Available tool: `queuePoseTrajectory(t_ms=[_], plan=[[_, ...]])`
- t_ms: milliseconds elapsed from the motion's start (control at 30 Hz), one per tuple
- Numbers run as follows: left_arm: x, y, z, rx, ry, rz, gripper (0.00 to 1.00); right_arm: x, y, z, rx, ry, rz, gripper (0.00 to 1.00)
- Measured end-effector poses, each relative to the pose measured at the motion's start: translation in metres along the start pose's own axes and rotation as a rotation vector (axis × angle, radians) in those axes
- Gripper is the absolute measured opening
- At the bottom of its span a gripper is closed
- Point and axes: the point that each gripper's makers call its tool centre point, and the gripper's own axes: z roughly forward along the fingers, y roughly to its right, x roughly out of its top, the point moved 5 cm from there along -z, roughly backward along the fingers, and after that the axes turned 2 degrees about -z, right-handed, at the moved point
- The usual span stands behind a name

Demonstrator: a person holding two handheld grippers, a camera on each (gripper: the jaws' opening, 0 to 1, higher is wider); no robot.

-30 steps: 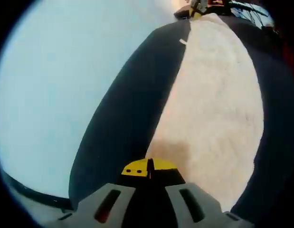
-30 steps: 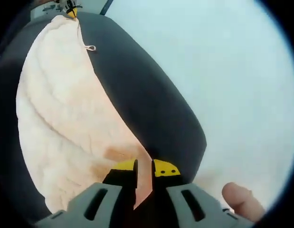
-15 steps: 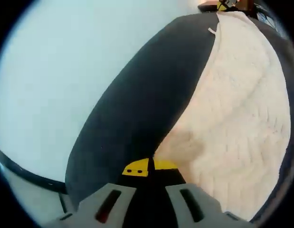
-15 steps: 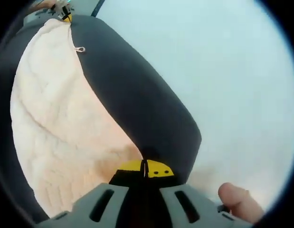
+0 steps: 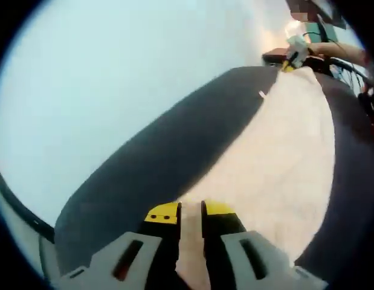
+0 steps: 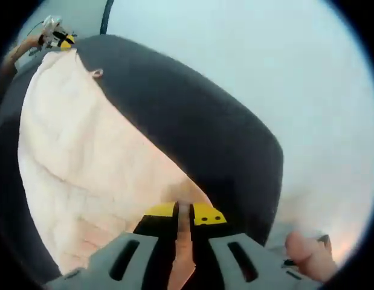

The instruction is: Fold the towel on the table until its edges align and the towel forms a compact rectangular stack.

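Note:
A cream towel (image 5: 283,157) lies stretched over a black table (image 5: 168,157). Its near corner passes between the yellow-tipped jaws of my left gripper (image 5: 190,212), which is shut on it. At the towel's far corner the right gripper (image 5: 293,55) shows small, held by a hand. In the right gripper view the same towel (image 6: 84,157) runs up to the left over the black table (image 6: 199,133). My right gripper (image 6: 183,212) is shut on a strip of its corner. The left gripper (image 6: 57,37) sits at the far corner. A small hanging loop (image 6: 97,73) sticks out from the towel's edge.
Pale floor (image 5: 102,84) surrounds the table beyond its rounded edge. A dark frame bar (image 5: 17,211) crosses the lower left of the left gripper view. A person's fingertip (image 6: 307,254) rests beside the right gripper's body. Cluttered dark objects (image 5: 362,90) stand past the table's far side.
The towel's wrinkles from half a second ago have pulled flat. A strip of towel now shows between each gripper's jaws. Both views have tilted, showing more floor past the table.

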Motion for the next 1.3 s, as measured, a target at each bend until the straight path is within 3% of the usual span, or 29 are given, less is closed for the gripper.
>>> queuePoseTrajectory(t_ms=[67, 133, 200, 333, 433, 533, 600, 633, 833, 933, 1100, 1133, 1200, 1267, 1300], plan=[[-0.006, 0.002, 0.002, 0.033, 0.010, 0.055, 0.13, 0.006, 0.002, -0.011, -0.012, 0.030, 0.068, 0.06], [-0.006, 0.004, -0.008, 0.060, 0.033, 0.001, 0.14, 0.015, 0.001, -0.025, -0.012, 0.071, 0.075, 0.06], [-0.006, 0.003, -0.018, 0.123, 0.055, 0.021, 0.21, 0.021, -0.009, -0.040, -0.006, 0.101, 0.102, 0.06], [-0.006, 0.024, -0.031, 0.102, 0.091, -0.047, 0.35, 0.027, -0.037, -0.059, 0.070, 0.161, 0.245, 0.15], [-0.020, 0.030, -0.029, 0.140, 0.046, -0.071, 0.34, 0.011, -0.048, -0.056, 0.051, 0.122, 0.370, 0.21], [-0.028, 0.030, -0.031, 0.141, 0.068, -0.243, 0.34, -0.009, -0.058, -0.046, 0.025, 0.077, 0.419, 0.26], [-0.036, 0.027, -0.033, 0.163, 0.078, -0.298, 0.38, -0.028, -0.066, -0.040, 0.022, 0.003, 0.407, 0.32], [-0.038, 0.026, -0.034, 0.177, 0.083, -0.309, 0.39, -0.025, -0.066, -0.038, 0.012, 0.085, 0.393, 0.32], [-0.045, 0.023, -0.044, 0.213, 0.095, -0.356, 0.48, -0.029, -0.064, -0.043, 0.024, 0.085, 0.443, 0.31], [-0.039, 0.021, -0.056, 0.253, 0.121, -0.363, 0.45, -0.026, -0.061, -0.047, 0.027, 0.076, 0.471, 0.33], [-0.006, 0.038, -0.068, 0.276, 0.236, -0.408, 0.48, 0.000, -0.048, -0.072, -0.078, 0.228, 0.593, 0.33], [0.002, 0.043, -0.069, 0.287, 0.287, -0.442, 0.48, 0.008, -0.050, -0.077, -0.111, 0.311, 0.643, 0.33], [0.009, 0.052, -0.064, 0.295, 0.326, -0.488, 0.52, 0.013, -0.058, -0.077, -0.144, 0.380, 0.689, 0.33], [0.009, 0.057, -0.060, 0.330, 0.331, -0.490, 0.59, 0.011, -0.071, -0.068, -0.224, 0.431, 0.640, 0.33], [0.008, 0.060, -0.056, 0.333, 0.329, -0.490, 0.63, 0.008, -0.079, -0.061, -0.265, 0.417, 0.630, 0.35]])
